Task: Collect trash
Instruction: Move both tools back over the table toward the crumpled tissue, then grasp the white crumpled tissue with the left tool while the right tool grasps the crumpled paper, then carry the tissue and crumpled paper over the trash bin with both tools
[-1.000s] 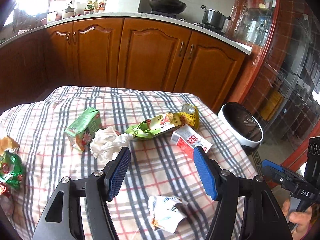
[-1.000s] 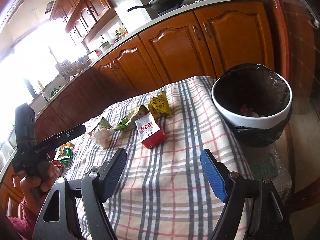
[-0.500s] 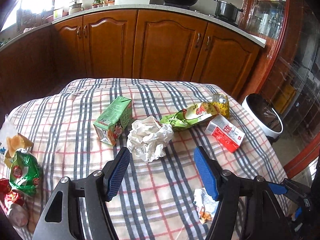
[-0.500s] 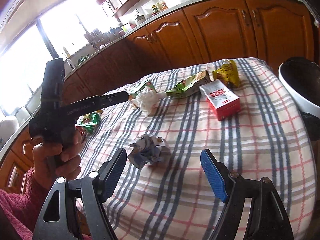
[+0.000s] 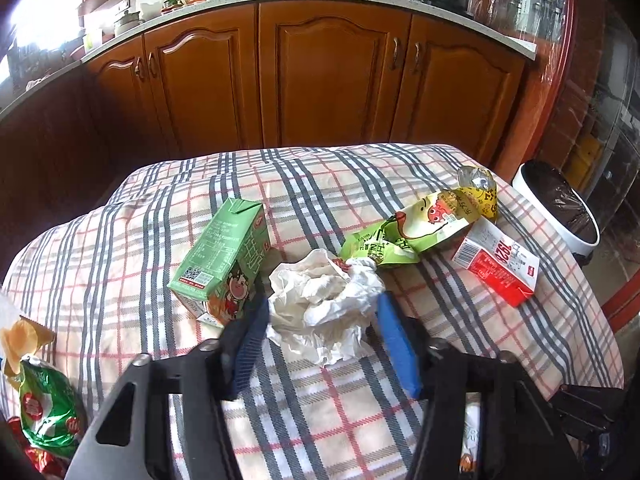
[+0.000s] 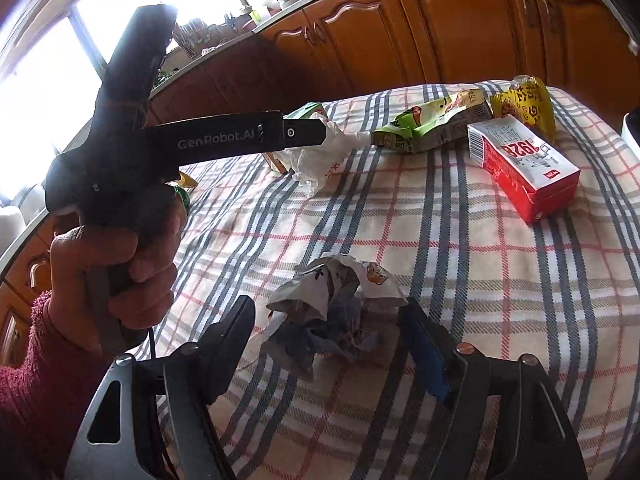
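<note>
A crumpled white paper (image 5: 324,304) lies on the plaid-covered table (image 5: 360,408) between the open fingers of my left gripper (image 5: 320,320), which straddles it. A crumpled printed wrapper (image 6: 336,316) lies between the open fingers of my right gripper (image 6: 328,324). A green milk carton (image 5: 224,260) lies left of the white paper. A green-yellow snack bag (image 5: 424,228) and a red-white carton (image 5: 496,264) lie to its right. The white paper (image 6: 320,152), snack bag (image 6: 432,124) and red carton (image 6: 524,168) also show in the right wrist view.
A white trash bin with a black liner (image 5: 560,212) stands off the table's right edge. Green and red wrappers (image 5: 44,412) lie at the table's left edge. The left gripper's body and the hand holding it (image 6: 132,176) fill the left of the right wrist view. Wooden cabinets (image 5: 328,80) stand behind.
Both grippers moved forward and down over the table. The left one now straddles the white paper; the right one now straddles the printed wrapper. Both stay open.
</note>
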`<state>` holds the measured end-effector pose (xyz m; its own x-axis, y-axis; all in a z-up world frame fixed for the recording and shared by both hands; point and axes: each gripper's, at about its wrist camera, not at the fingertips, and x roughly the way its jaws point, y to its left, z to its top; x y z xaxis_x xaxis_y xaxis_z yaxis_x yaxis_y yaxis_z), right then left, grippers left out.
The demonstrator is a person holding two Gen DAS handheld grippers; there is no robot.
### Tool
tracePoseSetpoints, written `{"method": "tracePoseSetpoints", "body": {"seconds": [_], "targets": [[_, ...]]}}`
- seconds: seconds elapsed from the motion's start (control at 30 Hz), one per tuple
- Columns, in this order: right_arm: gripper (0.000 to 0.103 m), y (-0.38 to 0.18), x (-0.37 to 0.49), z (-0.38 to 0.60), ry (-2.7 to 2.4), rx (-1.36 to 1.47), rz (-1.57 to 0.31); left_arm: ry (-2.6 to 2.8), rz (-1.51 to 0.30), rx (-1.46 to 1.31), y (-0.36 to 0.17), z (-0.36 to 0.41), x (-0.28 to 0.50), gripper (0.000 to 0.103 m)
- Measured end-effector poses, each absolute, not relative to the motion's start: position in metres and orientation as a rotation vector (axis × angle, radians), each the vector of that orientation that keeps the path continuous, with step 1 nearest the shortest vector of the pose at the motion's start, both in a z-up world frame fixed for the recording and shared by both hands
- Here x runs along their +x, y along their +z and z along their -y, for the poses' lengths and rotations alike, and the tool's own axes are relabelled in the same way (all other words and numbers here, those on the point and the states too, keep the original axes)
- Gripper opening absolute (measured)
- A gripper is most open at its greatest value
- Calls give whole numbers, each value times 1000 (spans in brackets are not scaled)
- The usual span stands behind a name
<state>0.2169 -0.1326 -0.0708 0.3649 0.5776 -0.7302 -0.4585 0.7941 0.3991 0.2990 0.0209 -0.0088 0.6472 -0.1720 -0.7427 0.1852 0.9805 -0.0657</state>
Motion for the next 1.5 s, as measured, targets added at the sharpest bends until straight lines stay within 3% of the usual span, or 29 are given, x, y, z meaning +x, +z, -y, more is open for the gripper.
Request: {"method": "tracePoseSetpoints", "body": {"seconds": [0.1, 0.23, 0.8, 1.5], "targets": [[43, -73, 219, 137, 661, 144, -1003, -213, -834, 19, -11, -20, 299, 18], [37, -65, 216, 145, 655, 145, -984, -224, -815, 16, -9, -18, 289, 10], [35, -17, 211, 238, 530, 247, -861, -385, -712, -91, 33, 15, 218, 7], [35, -7, 229, 344, 332, 305, -804, -529, -738, -65, 41, 94, 249, 7]]}}
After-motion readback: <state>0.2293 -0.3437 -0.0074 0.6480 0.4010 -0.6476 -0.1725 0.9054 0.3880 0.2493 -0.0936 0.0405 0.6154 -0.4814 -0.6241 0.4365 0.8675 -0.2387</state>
